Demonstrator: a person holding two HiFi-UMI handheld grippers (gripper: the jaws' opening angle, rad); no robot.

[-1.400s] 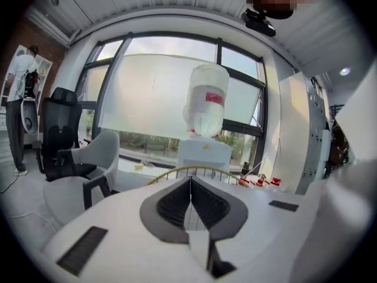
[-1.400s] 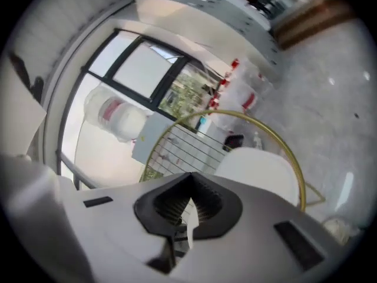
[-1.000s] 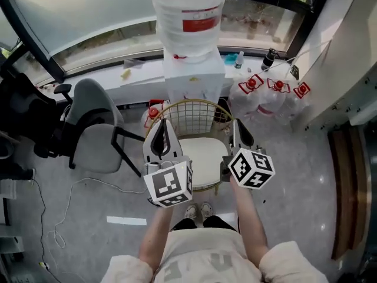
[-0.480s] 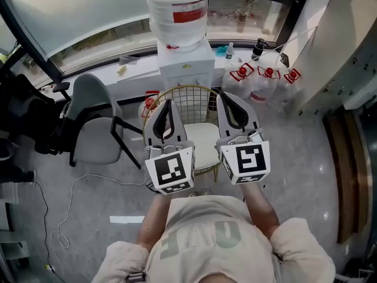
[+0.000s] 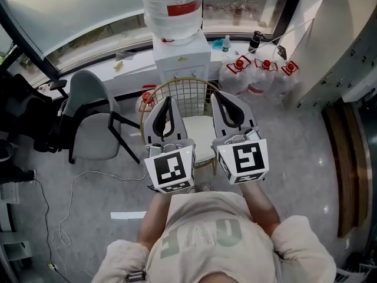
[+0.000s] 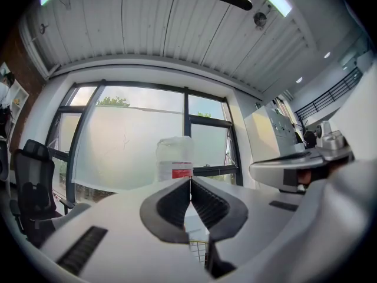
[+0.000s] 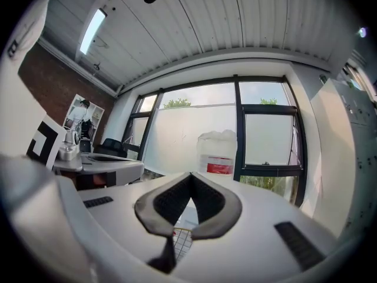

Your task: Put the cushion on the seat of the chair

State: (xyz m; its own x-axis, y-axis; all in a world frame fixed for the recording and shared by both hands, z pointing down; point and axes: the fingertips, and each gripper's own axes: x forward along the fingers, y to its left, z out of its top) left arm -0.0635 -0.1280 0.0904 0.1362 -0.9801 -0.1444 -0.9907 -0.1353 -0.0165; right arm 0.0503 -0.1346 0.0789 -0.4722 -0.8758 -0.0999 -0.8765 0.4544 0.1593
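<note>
A gold wire chair point(image 5: 184, 94) stands in front of me with a cream cushion point(image 5: 199, 137) lying flat on its seat. My left gripper point(image 5: 167, 101) and right gripper point(image 5: 219, 96) hover side by side above the seat, pointing roughly level toward the chair back. Neither touches the cushion. Both are shut with nothing between the jaws. In the left gripper view the left gripper point(image 6: 190, 179) has its pads meeting, and a bit of the chair's wire point(image 6: 200, 253) shows below. The right gripper view shows the right gripper point(image 7: 191, 175) likewise closed over the chair's wire point(image 7: 181, 242).
A water dispenser with a big bottle point(image 5: 174, 16) stands just behind the chair. Spare water jugs point(image 5: 259, 75) sit at its right. A grey office chair point(image 5: 91, 125) is at the left, and cables point(image 5: 65, 214) trail on the floor beside it.
Both grippers have risen from beside the seat. The right one has rolled so its marker cube faces up and now sits level with the left. The cushion has stayed on the seat.
</note>
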